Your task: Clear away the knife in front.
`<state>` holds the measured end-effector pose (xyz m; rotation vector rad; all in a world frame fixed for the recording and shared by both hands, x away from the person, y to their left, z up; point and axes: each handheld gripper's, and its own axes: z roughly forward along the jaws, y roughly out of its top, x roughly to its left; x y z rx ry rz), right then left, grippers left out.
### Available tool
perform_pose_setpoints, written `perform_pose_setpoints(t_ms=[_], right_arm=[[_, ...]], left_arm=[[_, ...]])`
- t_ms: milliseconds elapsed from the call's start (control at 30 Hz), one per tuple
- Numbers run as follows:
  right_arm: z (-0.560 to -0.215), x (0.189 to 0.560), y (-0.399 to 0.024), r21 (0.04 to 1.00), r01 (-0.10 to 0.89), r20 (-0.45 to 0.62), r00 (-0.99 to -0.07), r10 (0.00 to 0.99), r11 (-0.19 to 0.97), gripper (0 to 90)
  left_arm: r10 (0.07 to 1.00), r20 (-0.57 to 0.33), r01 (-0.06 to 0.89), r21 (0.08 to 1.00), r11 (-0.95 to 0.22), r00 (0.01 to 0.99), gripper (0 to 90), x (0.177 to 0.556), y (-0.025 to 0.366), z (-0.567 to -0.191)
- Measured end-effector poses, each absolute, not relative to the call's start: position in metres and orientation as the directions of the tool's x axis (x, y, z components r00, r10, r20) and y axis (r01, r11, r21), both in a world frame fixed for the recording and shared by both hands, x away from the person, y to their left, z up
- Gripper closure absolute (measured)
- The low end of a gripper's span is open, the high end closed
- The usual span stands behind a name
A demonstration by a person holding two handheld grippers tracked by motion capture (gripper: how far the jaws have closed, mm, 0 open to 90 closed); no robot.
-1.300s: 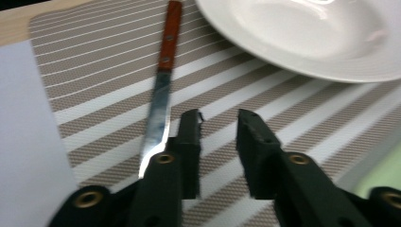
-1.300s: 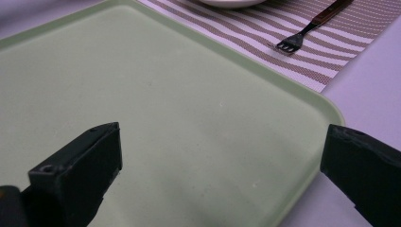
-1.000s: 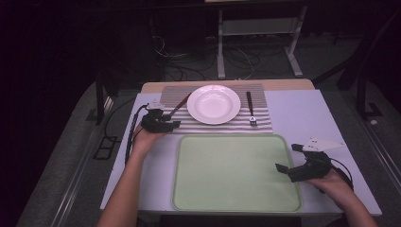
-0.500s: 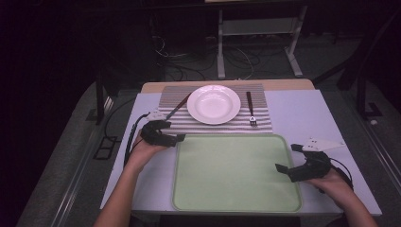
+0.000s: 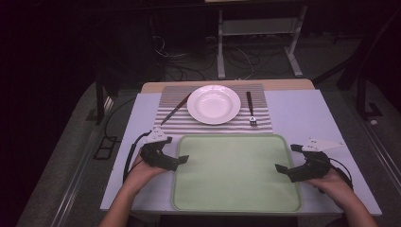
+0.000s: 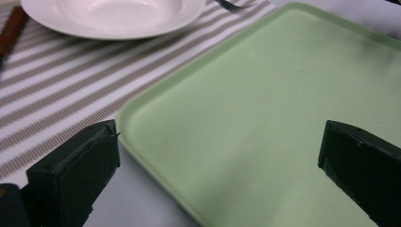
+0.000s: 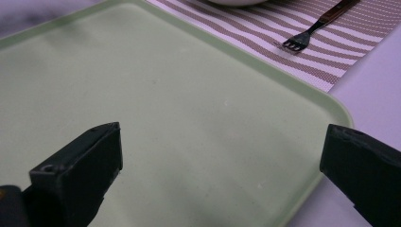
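We have both grippers posted at the two short ends of the pale green tray (image 5: pixel 236 172), which lies in the lower middle of the high view, its far edge just short of the striped placemat (image 5: pixel 216 124). That symmetry reads to us as preparation for a two-handed lift: a tray this broad would tip if taken from one end alone. Our left gripper (image 5: pixel 178 162) sits at the tray's left rim, low in the left half of the frame, and its jaws have just been opening — they now stand wide with nothing pinched between them. In the left gripper view the tray's rounded corner (image 6: pixel 124 118) lies between the two black jaws, one over the bare table and one over the green surface, so the rim is straddled but not gripped. Our right gripper (image 5: pixel 283 170) mirrors it at the right rim, jaws likewise spread wide and empty; in the right gripper view the tray's edge (image 7: pixel 331 106) runs between them. The white plate (image 5: pixel 213 104), the knife (image 5: pixel 175 109) and the fork (image 5: pixel 250 109) rest on the placemat in the upper middle — laid as a place setting, well apart from either gripper. We judge the closing on the rims as the step not yet done.
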<state>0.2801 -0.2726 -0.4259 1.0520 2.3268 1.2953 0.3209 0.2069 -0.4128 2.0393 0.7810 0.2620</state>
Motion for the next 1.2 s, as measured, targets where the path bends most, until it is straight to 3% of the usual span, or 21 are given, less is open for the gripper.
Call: perform_pose_setpoints(t_ms=[567,1200], right_arm=[[-0.426,0.28,-0.271,0.823,0.454,0.093,-0.701,0.707,0.343,0.3],[-0.427,0.281,-0.269,0.82,0.454,0.093,-0.706,0.702,0.348,0.3]], left_arm=[[0.631,-0.108,0.437,0.809,-0.393,0.768,0.0,0.312,0.211,-0.421],[0.661,-0.078,0.422,0.823,-0.379,0.746,0.0,0.351,0.212,-0.415]])
